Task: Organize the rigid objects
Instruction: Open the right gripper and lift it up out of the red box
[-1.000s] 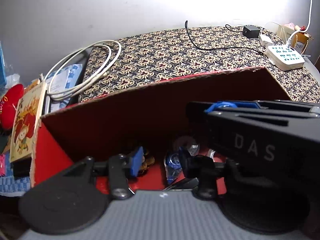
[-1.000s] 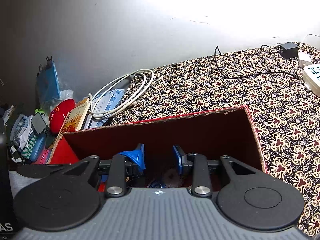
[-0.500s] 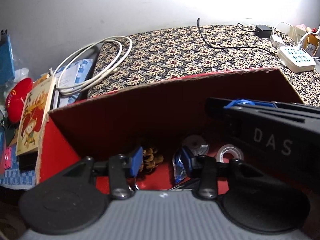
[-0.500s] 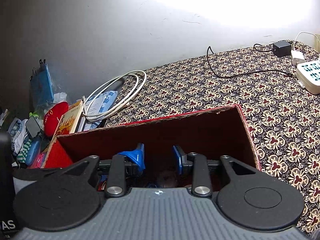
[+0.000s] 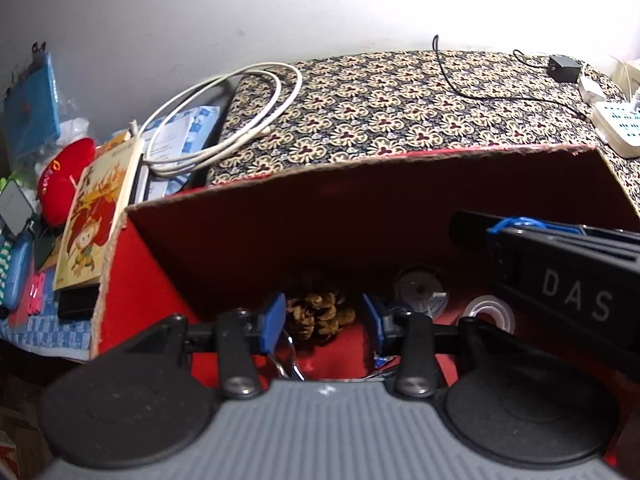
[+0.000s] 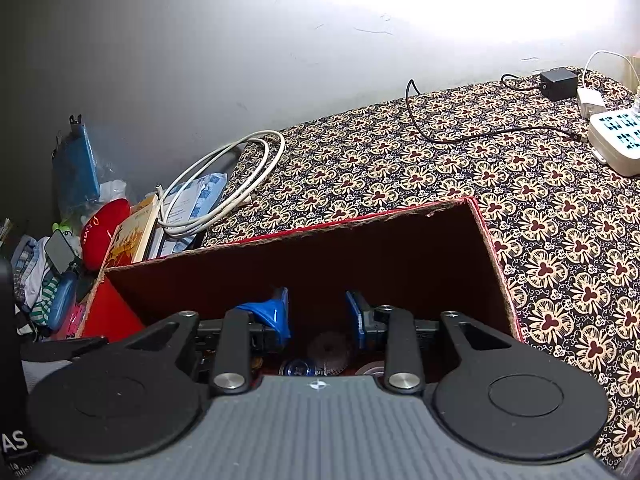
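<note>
Two handheld grippers hover above an open red cardboard box (image 5: 360, 216) that sits on a surface draped in a dark floral-patterned cloth (image 5: 400, 108).

In the left wrist view, the left gripper (image 5: 325, 322) points down into the box. Its blue-padded fingers (image 5: 273, 322) are spread apart and hold nothing. Between them, on the red box floor, lies a brown pine cone (image 5: 320, 312). To its right are a silvery toothed disc (image 5: 420, 288) and, further right, a clear roll of tape (image 5: 489, 314). A bent metal piece (image 5: 286, 360) shows near the bottom edge of the box; what it is cannot be told. The right gripper's black body, marked "DAS", juts in from the right, above the box.

In the right wrist view, the right gripper (image 6: 318, 314) also points into the box (image 6: 360, 256), fingers (image 6: 280, 314) parted and empty. Below them are the toothed disc (image 6: 330, 350) and a small blue and clear round item (image 6: 298, 368), too dim to name.

Left of the box, a picture book (image 5: 96, 216) leans against its wall, with a red cushion (image 5: 64, 184) beside it. A coiled white cable (image 5: 224, 120) rests behind the box on papers. Far right on the cloth (image 6: 540, 208) sit a white power strip (image 6: 616, 140), a black adapter (image 6: 558, 82) and a black cord (image 6: 460, 136).
</note>
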The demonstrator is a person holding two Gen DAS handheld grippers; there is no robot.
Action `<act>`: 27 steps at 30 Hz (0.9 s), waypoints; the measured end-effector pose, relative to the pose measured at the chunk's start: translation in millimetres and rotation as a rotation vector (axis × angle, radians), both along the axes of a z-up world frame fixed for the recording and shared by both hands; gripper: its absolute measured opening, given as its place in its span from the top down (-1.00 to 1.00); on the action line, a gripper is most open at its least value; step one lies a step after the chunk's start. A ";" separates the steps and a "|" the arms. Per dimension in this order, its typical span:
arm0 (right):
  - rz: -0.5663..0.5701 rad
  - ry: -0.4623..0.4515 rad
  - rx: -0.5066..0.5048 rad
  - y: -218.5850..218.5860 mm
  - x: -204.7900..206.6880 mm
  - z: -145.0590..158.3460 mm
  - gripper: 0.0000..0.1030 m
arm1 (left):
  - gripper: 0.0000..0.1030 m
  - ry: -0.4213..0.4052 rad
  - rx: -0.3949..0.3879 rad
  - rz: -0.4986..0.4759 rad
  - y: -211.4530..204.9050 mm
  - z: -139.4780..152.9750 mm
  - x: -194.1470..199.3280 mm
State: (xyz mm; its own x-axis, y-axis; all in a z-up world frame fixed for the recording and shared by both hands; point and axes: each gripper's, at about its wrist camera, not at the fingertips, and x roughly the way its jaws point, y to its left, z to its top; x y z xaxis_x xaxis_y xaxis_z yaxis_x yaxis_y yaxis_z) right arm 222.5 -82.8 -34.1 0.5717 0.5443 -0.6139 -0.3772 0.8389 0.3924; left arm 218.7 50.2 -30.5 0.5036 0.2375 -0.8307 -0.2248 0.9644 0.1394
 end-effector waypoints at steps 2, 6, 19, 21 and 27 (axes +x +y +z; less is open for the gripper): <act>-0.003 -0.011 0.000 0.2 -1.0 1.1 0.72 | 0.16 -0.006 0.003 0.012 0.8 0.4 -0.7; -0.006 -0.010 0.006 -0.4 -1.6 1.0 0.72 | 0.13 -0.004 0.005 0.030 1.6 0.6 -0.4; -0.073 -0.005 -0.006 -1.4 -1.0 1.2 0.71 | 0.12 0.007 0.004 0.027 1.7 -0.5 1.1; -0.086 -0.011 -0.013 -1.4 -1.6 1.6 0.71 | 0.11 0.008 0.006 0.030 2.0 -0.8 1.3; -0.108 -0.023 -0.037 0.1 -2.1 1.6 0.71 | 0.07 -0.004 0.004 0.019 1.8 0.4 0.0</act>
State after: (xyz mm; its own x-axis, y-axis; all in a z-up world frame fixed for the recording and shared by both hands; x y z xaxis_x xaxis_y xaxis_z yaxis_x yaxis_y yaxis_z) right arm 220.4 -82.7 -32.5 0.6399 0.4562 -0.6185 -0.2924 0.8888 0.3531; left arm 218.6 51.9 -30.1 0.5025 0.2504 -0.8275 -0.2433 0.9594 0.1426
